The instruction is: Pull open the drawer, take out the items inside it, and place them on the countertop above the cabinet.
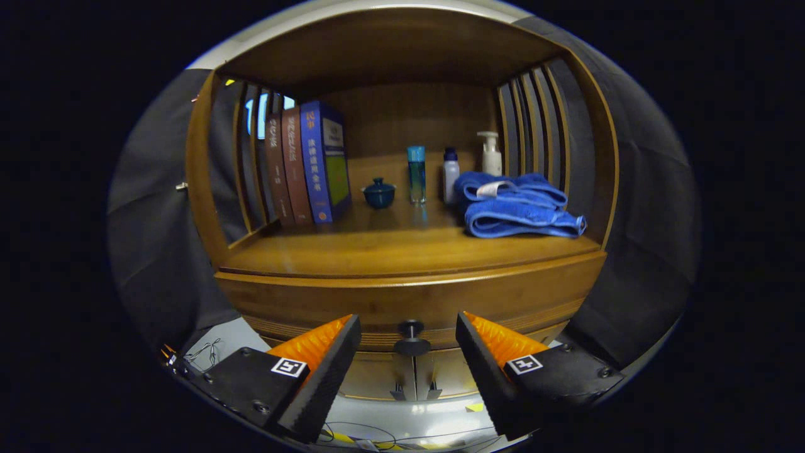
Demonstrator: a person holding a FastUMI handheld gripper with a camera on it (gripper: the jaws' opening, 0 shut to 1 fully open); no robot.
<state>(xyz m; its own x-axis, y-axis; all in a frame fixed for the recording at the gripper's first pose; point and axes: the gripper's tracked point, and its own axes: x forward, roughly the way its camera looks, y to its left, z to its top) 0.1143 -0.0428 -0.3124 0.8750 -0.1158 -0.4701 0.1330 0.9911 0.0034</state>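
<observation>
Both fingers of my tool [409,362] sit at the bottom of the frame, spread well apart and gripping nothing, with the drawer knob [411,340] in the gap between them, just ahead of the tips. That knob is the hold I want: a small dark round button on a short stem, standing out from the drawer [409,308] front at lower centre. It looks hard and smooth, so I judge it could slip; I would close on the stem behind the cap, so the cap catches the fingers as I pull straight back. The drawer is shut as far as I can tell, a curved wooden front, stiff and probably fairly heavy to start sliding. What is inside I cannot see.

Above it, across the middle of the frame, runs the wooden table [377,255] where the items must go; its front strip is bare. Further back stand three books [308,163] at the left, a small lidded pot [379,194], a tall blue bottle [416,174], a white bottle [450,176] and a pump bottle [490,154], with folded blue towels [519,207] at the right.
</observation>
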